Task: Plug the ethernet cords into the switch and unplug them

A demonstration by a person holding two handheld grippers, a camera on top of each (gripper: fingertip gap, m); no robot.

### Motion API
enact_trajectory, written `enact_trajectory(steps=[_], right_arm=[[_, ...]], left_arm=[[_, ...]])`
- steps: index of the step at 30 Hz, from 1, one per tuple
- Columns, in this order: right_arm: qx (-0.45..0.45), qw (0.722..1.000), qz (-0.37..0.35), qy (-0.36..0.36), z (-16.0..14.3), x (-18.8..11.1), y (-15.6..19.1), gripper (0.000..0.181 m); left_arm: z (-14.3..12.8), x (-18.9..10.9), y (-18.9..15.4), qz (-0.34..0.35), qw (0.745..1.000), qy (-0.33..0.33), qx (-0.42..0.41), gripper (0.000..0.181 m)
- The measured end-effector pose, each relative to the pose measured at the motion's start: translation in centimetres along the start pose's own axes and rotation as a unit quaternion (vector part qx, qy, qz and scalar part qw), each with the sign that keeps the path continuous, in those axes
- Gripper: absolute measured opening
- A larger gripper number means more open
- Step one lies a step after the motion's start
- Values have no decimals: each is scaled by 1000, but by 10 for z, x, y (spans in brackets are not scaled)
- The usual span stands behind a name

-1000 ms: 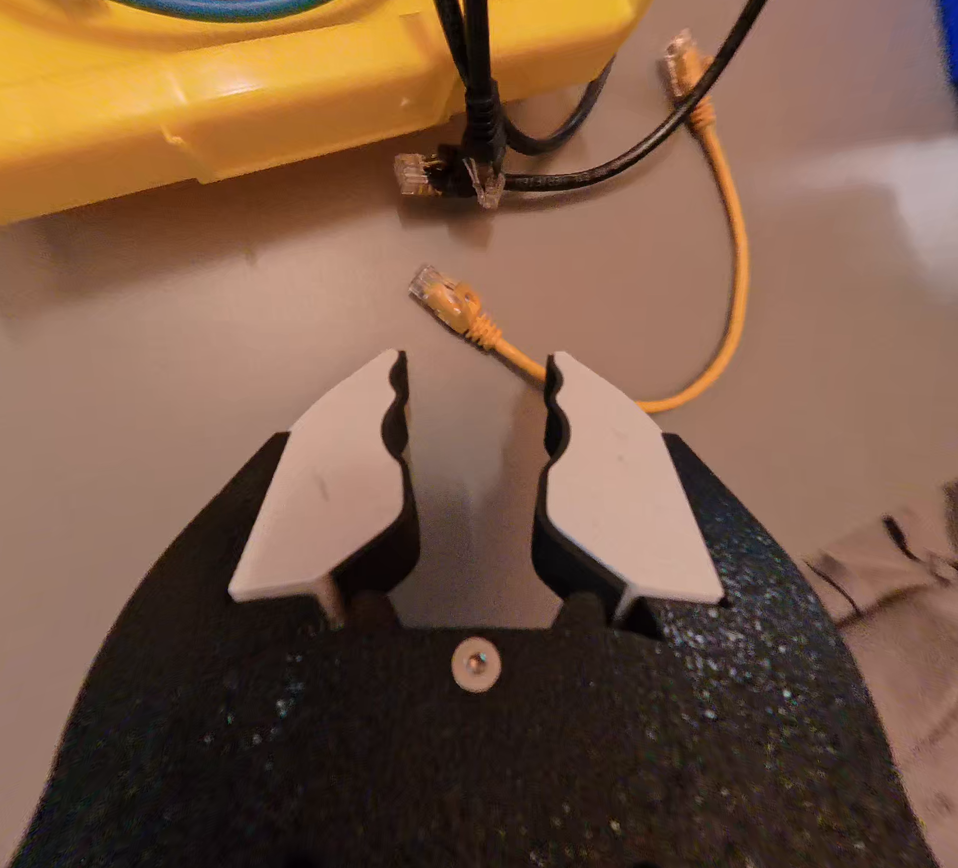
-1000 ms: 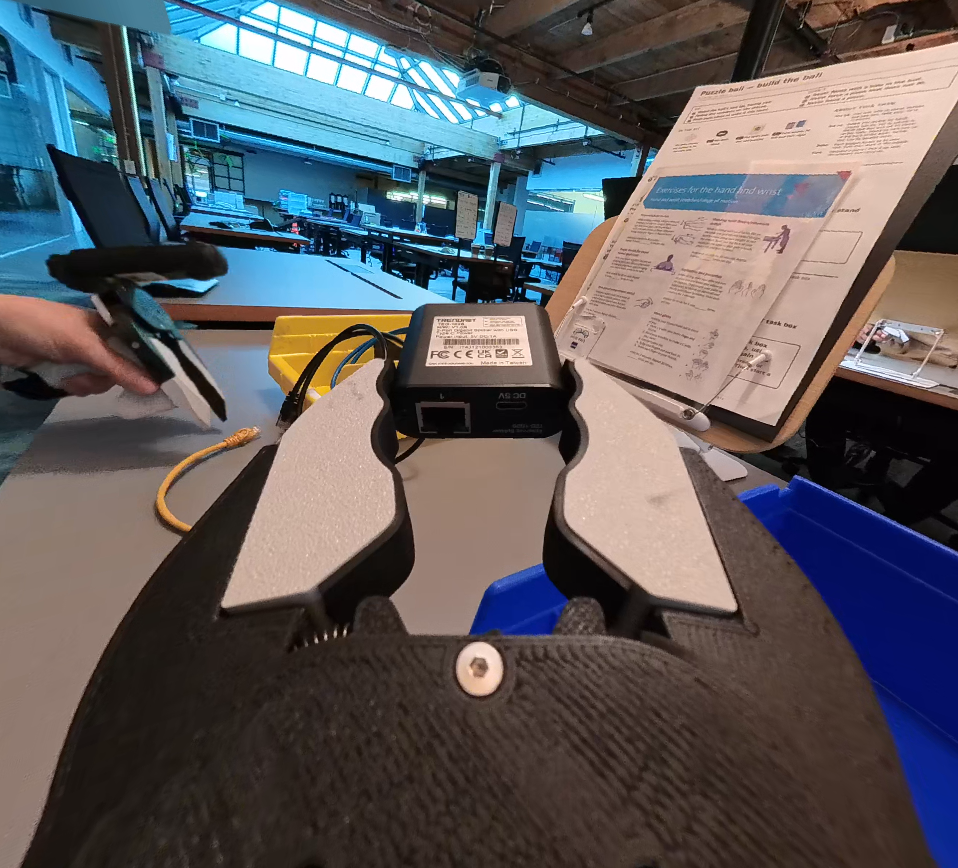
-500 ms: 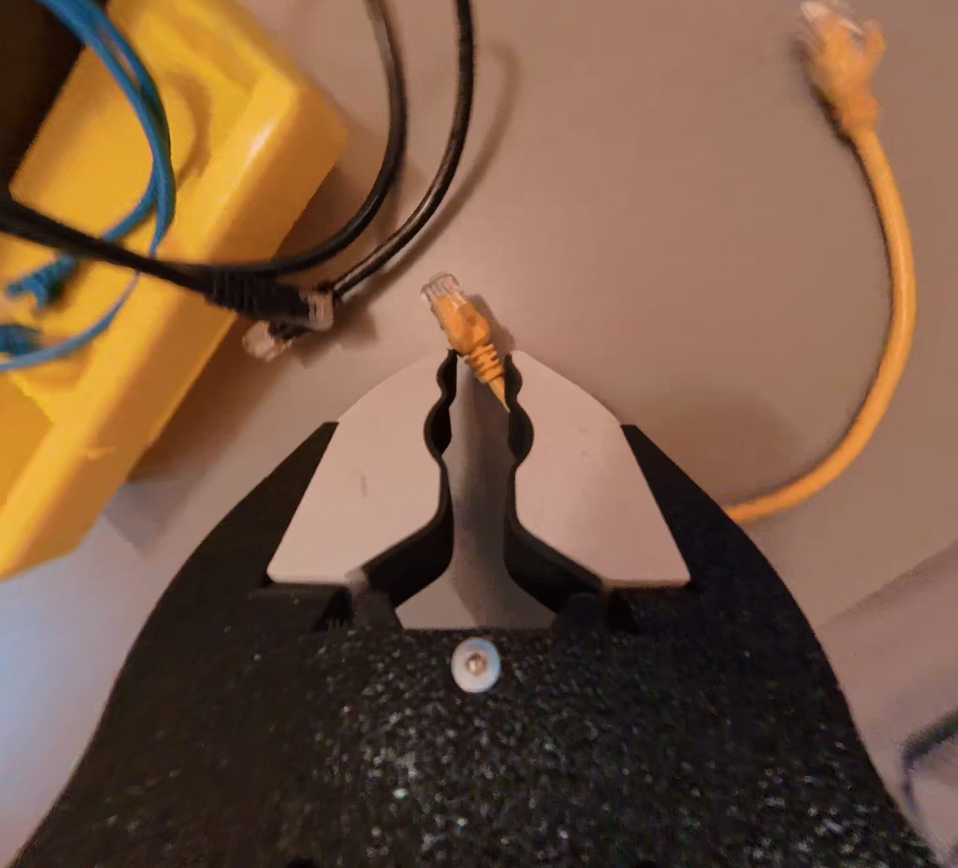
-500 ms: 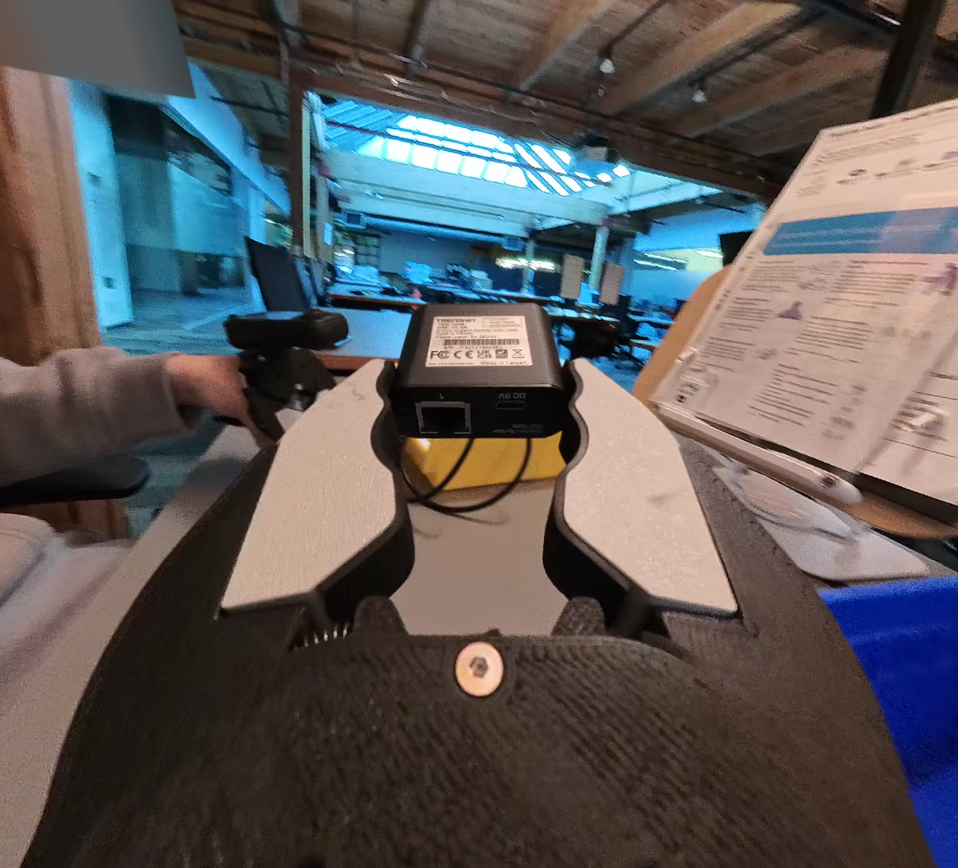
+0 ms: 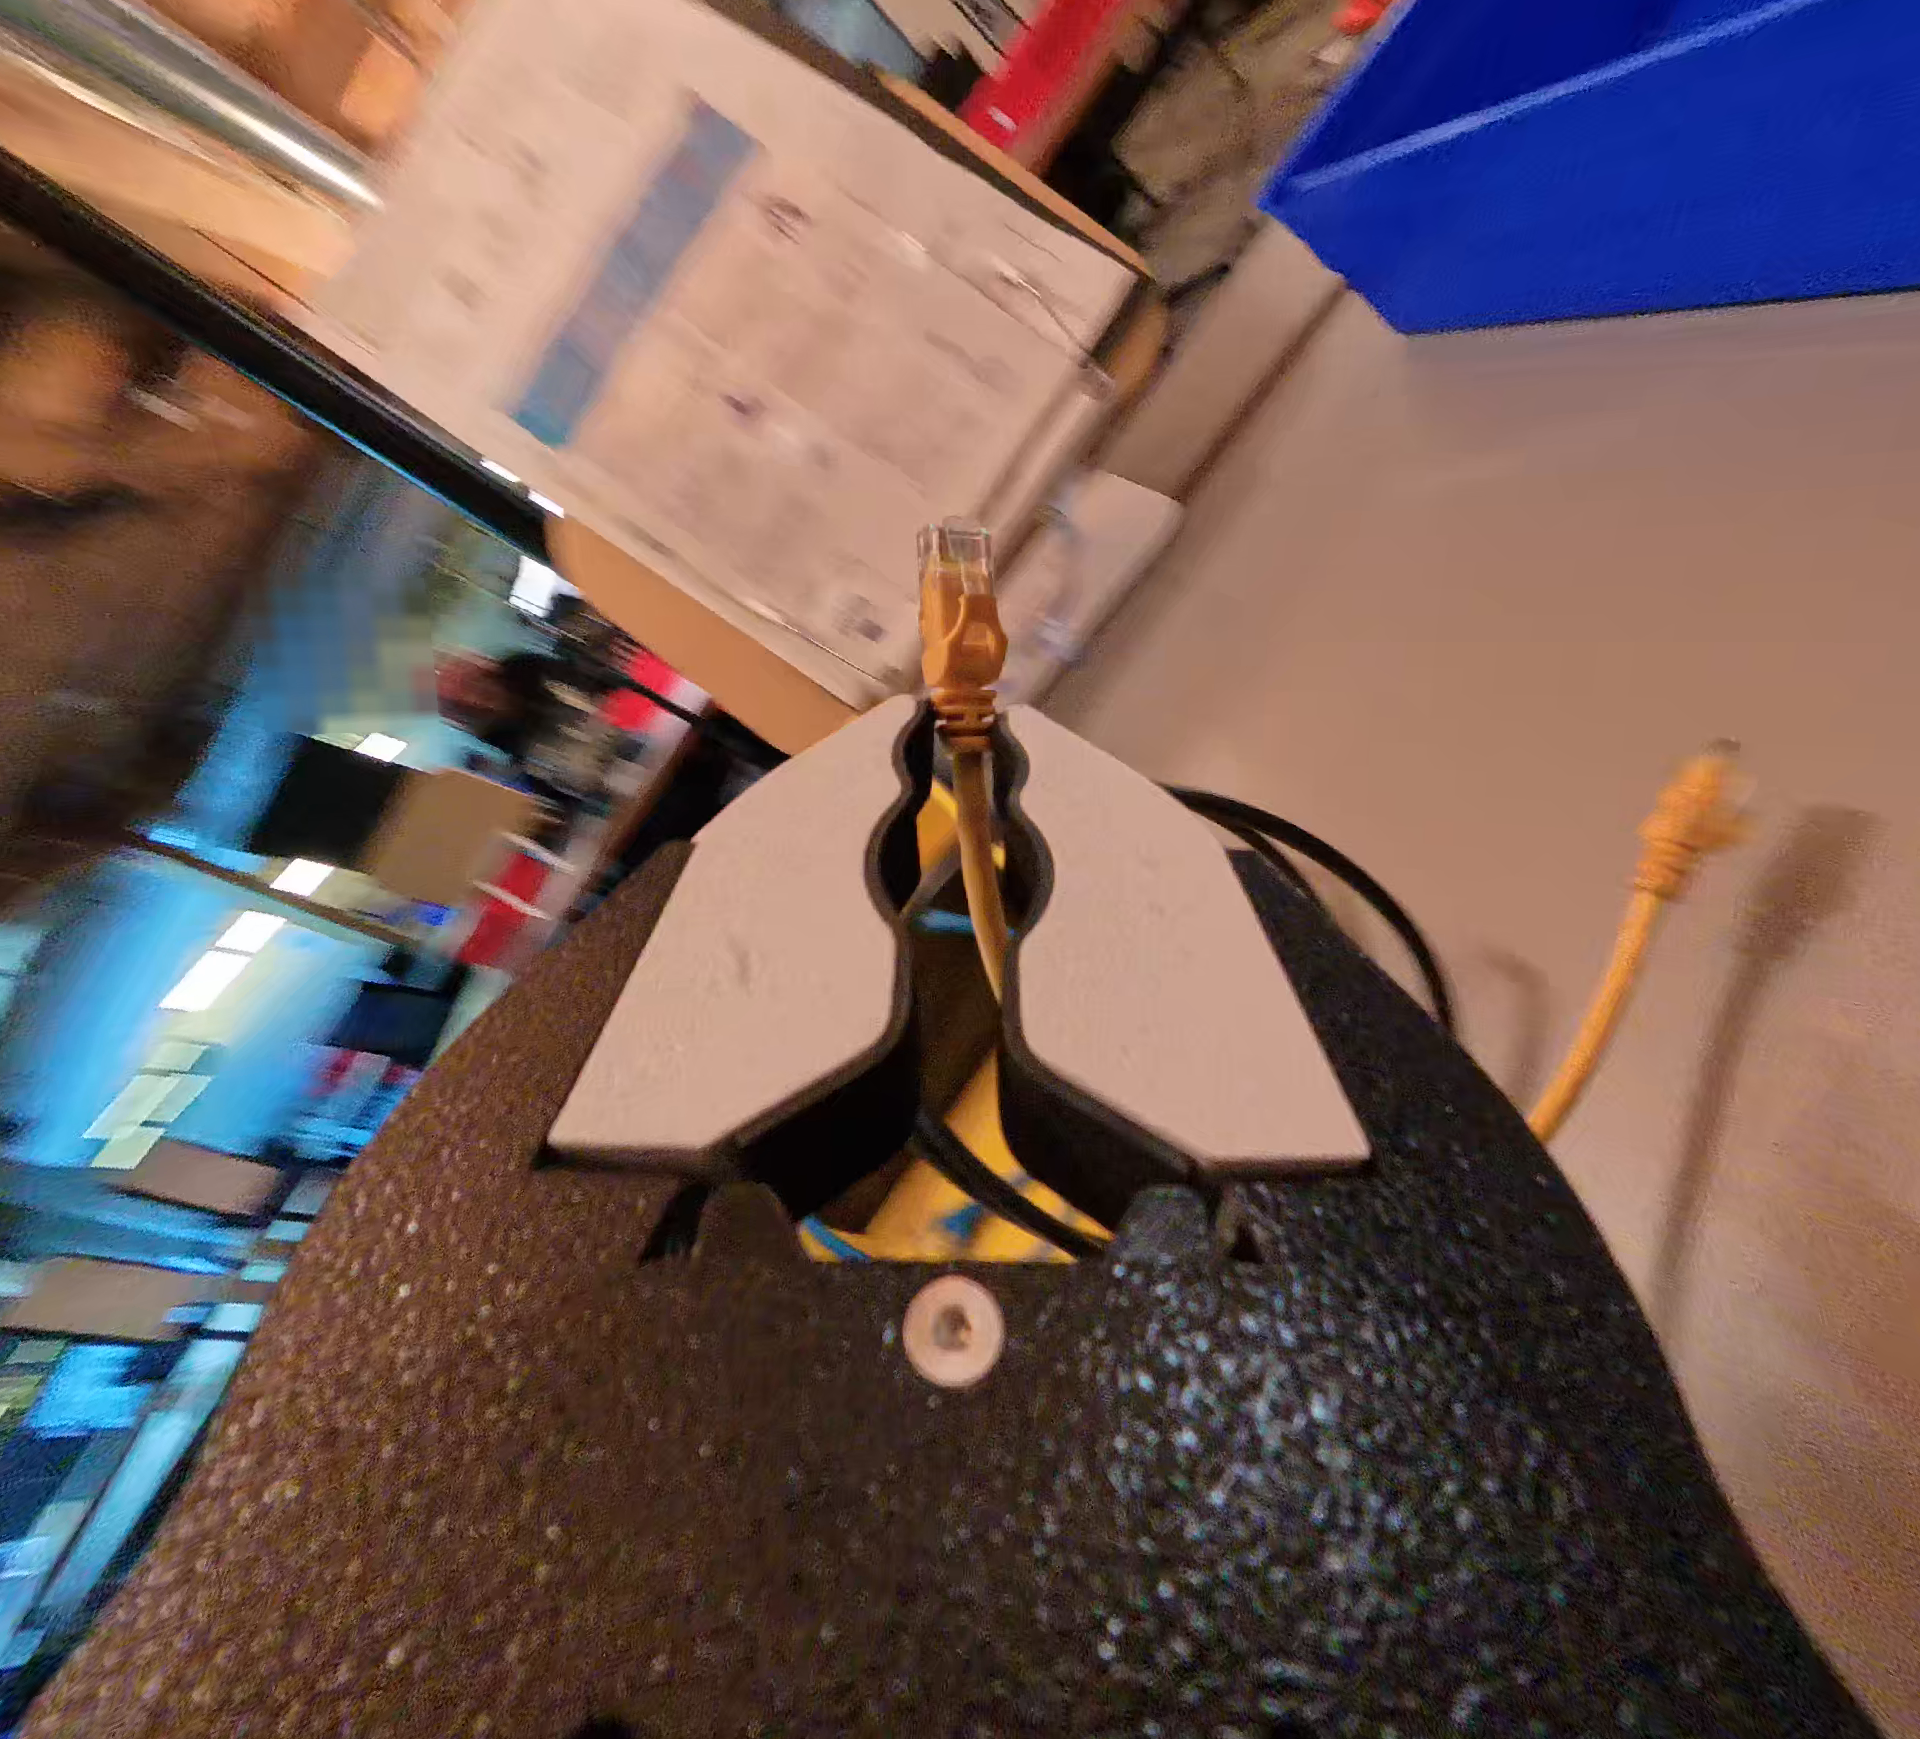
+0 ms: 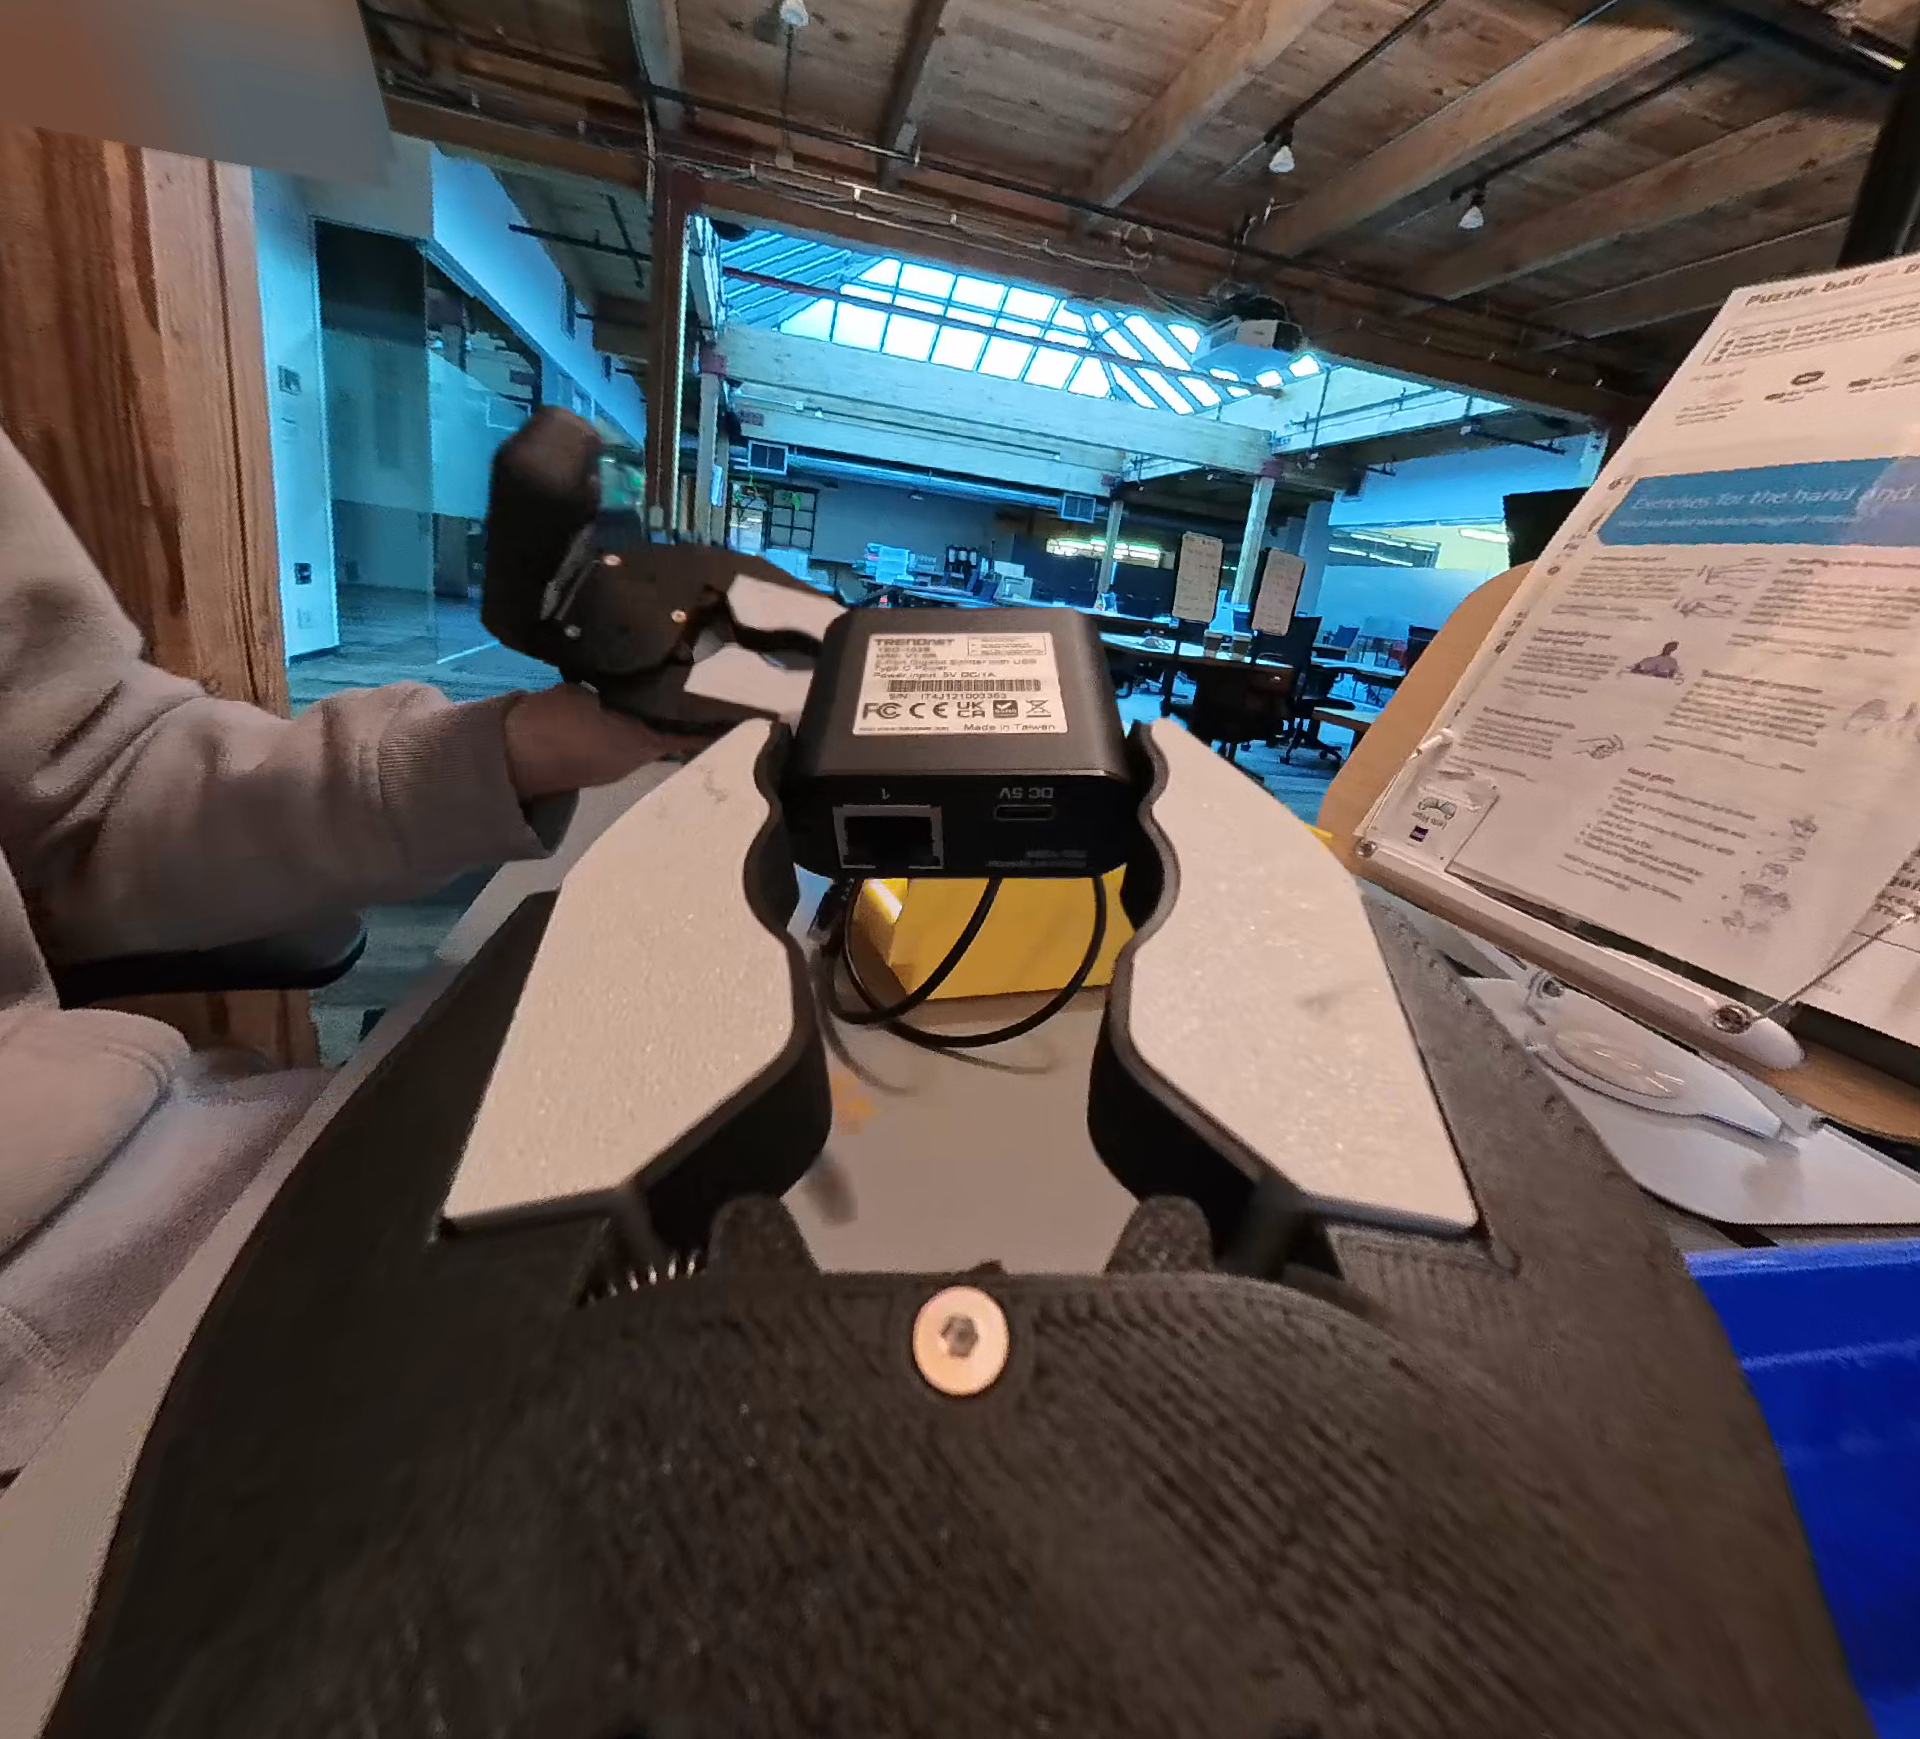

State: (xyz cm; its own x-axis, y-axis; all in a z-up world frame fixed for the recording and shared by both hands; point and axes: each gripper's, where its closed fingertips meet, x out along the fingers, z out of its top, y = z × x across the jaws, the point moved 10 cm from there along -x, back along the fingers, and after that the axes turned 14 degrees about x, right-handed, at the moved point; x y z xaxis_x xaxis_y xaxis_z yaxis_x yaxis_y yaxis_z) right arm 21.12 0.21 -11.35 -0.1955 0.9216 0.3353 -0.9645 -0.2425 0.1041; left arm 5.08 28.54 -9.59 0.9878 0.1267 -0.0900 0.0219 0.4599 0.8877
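The left gripper (image 5: 961,733) is pinching the yellow cord (image 5: 982,868) just behind its plug (image 5: 958,614), with the fingers nearly closed and the clear tip sticking out past them. The right gripper (image 6: 956,754) is squeezing the black switch (image 6: 956,733) by its two sides, holding it up in the air with the empty port (image 6: 888,835) facing this way. The job now looks like pushing the plug into that port. To do it well, the plug should be lining up straight with the hole, with its little clip turned the right way, and going in slowly. The switch needs holding tight so it is not sliding back. The other end of the yellow cord (image 5: 1688,816) is dangling over the grey table (image 5: 1558,650) and may be tugging the plug crooked. A thin black cord (image 6: 935,972) is looping under the switch, near the yellow bin (image 6: 997,936). A blue bin (image 5: 1662,79) and a stand with papers (image 6: 1683,702) are sitting close on the right side, so the hands have little room there.
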Motion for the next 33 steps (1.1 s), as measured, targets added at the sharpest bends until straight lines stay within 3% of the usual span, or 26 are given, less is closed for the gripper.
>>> enact_trajectory(steps=[1,4,8,13,16,24,28,33], right_arm=[[-1,1000,-2,-2,1,-1,0,61],[-9,1000,-12,5,0,-3,0,61],[-13,1000,-18,8,-2,-5,-3,61],[-13,1000,-16,12,-4,-5,-4,61],[-14,1000,-16,13,-4,-3,-5,61],[-16,1000,-15,9,-2,-4,-3,61],[-14,1000,-11,9,-3,-4,-3,61],[-16,1000,-11,10,-4,-3,-2,62]], left_arm=[[5,-1,1,35,999,-11,31,10],[17,-8,-20,55,988,-75,127,10],[35,-21,-82,-126,963,-123,205,10],[52,-35,-126,-359,916,-114,140,10],[47,-24,-136,-431,896,-80,73,12],[38,-6,-135,-477,877,-46,-38,10],[39,-9,-137,-480,876,-52,-12,21],[41,-18,-146,-465,882,-70,33,21]])
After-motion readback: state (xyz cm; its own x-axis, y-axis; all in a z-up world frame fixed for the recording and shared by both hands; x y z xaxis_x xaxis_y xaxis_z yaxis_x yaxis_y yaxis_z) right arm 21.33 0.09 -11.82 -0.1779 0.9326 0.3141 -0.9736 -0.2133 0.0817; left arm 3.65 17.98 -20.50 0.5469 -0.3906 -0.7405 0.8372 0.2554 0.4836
